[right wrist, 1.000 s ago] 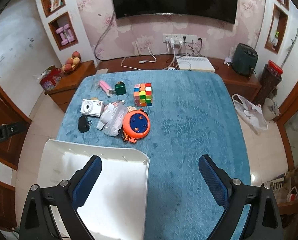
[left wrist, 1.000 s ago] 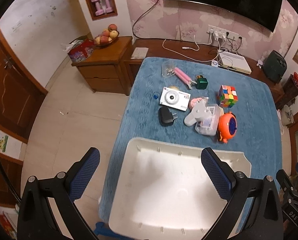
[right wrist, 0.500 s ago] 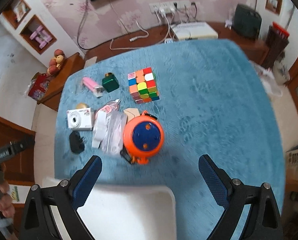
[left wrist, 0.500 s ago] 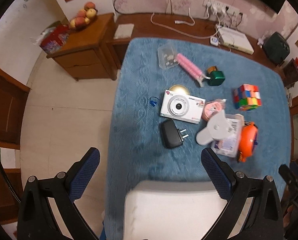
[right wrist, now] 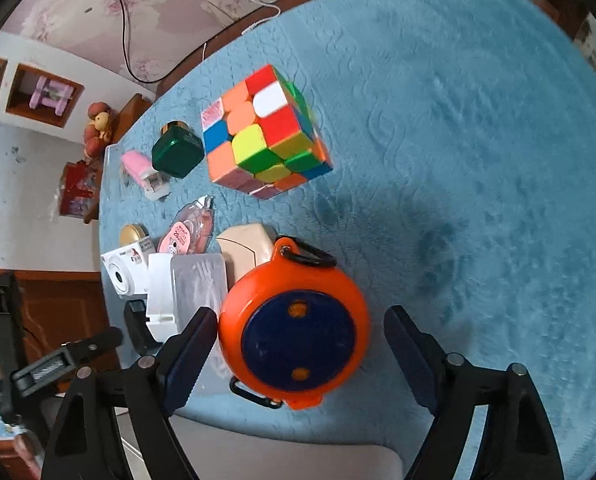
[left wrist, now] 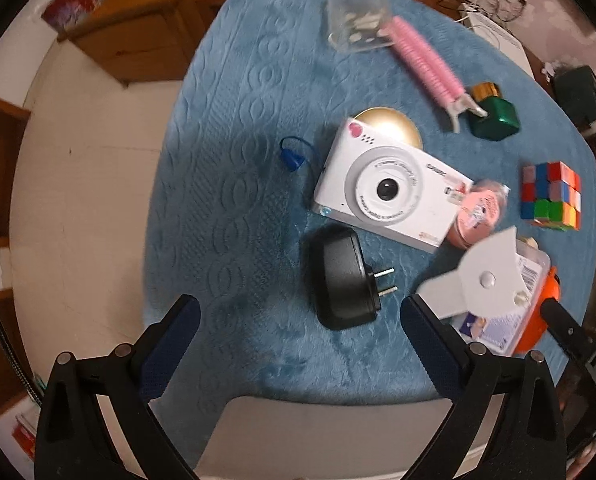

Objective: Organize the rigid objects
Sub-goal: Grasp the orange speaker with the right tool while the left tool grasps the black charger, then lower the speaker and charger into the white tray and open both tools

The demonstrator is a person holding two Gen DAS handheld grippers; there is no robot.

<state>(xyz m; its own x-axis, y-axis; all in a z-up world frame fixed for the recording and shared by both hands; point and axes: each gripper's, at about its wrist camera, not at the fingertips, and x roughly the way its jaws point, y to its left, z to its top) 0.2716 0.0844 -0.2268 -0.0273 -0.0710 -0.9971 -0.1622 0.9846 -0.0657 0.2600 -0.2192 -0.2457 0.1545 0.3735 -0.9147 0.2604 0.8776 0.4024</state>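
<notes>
My left gripper (left wrist: 299, 328) is open above a black plug adapter (left wrist: 341, 280), which lies between its fingers on the blue cloth. A white camera (left wrist: 389, 194) lies just beyond it. My right gripper (right wrist: 298, 344) is open, its fingers on either side of an orange round case with a blue face (right wrist: 296, 340). A colour cube (right wrist: 264, 132) stands beyond it and also shows in the left wrist view (left wrist: 549, 196). The white tray (left wrist: 337, 436) sits at the near table edge; it also shows in the right wrist view (right wrist: 282, 456).
On the blue cloth (right wrist: 477, 160) lie a pink hair clip (left wrist: 425, 64), a green bottle (left wrist: 493, 116), a clear box (left wrist: 357, 16), a gold lid (left wrist: 389, 124), a pink tape dispenser (left wrist: 477, 212) and a white stand over a clear pack (left wrist: 485, 276). A wooden cabinet (left wrist: 138, 36) stands left.
Both grippers have come down and forward towards the objects. The tray has slid to the bottom edge of both views. The adapter and the orange case now lie between the fingers.
</notes>
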